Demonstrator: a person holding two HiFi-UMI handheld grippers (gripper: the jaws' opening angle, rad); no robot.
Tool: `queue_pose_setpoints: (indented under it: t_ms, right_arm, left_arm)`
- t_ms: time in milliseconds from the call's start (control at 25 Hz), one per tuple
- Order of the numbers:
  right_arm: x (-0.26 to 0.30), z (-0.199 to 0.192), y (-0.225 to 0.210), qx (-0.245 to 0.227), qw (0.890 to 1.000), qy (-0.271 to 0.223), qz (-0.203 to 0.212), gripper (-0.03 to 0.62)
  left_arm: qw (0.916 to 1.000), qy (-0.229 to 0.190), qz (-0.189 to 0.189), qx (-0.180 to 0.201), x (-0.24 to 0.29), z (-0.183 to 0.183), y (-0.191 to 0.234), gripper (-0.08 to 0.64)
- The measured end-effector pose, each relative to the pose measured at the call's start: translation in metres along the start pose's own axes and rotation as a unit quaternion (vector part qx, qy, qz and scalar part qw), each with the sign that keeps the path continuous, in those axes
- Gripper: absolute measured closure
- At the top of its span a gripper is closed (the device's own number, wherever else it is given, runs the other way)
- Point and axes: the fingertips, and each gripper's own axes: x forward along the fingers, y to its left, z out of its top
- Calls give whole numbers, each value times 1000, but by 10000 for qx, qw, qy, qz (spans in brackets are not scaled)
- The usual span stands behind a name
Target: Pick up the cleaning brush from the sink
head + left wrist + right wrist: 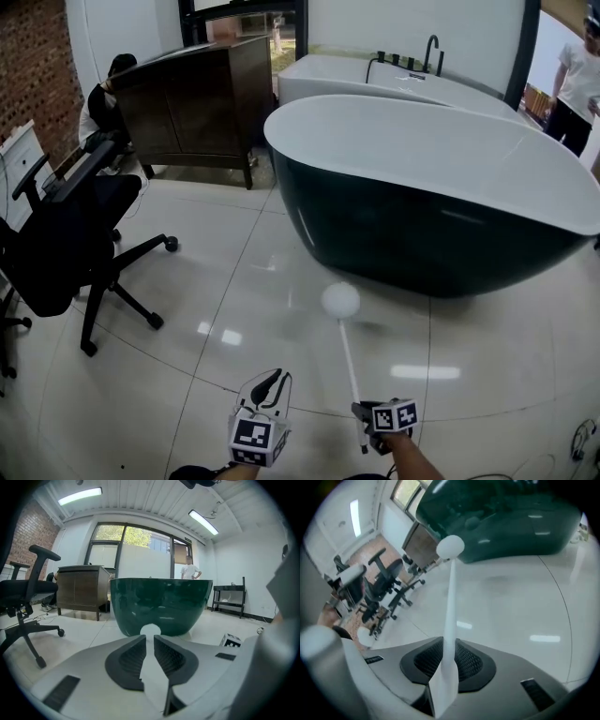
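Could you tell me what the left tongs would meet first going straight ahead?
Probably the round white head of the cleaning brush, in line beyond their tips; behind it, the bathtub.

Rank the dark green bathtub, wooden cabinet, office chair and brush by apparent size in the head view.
1. dark green bathtub, clearly largest.
2-3. black office chair and wooden cabinet look about alike; the chair sits nearer, so no ranking.
4. white brush, smallest.

Smooth plastic cleaning brush [340, 301] (glossy floor [234, 281])
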Motion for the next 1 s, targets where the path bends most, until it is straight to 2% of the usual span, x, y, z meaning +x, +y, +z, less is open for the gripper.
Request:
queue_pose_setpoints:
  t_ms: [80,200,280,360,560,720,880,1000]
  right_arm:
    - [-25,41,35,22,9984,-469,305,538]
    - [-83,92,92,-74,9944,-941,482,538]
    - [-123,122,138,-168,9910,-1178,611,538]
    - [-168,148,185,-218,9878,-1372,707,538]
    - [-285,213,313,-282,9805,-1798,747,538]
    - [-399,277,425,-120,9685,-2322,895,538]
    - [-518,330,528,-185,9579,-2761,766,538]
    - [-603,354,599,-270,9529,-2965,571,538]
  left_arm:
    - [10000,-1,46,33,-11,10,1,503]
    - [9998,171,-33,-10,-35,27,-8,503]
    - [9994,349,0,13,-57,52,-6,503]
    - [9991,428,52,-1,-82,91,-3,503]
    - [9996,267,43,-56,-154,234,8,503]
    - [10000,3,-67,17,-223,376,7,504]
    - [9996,-159,-196,132,-301,510,-3,505]
    - [9993,-241,-267,124,-363,593,-9,505]
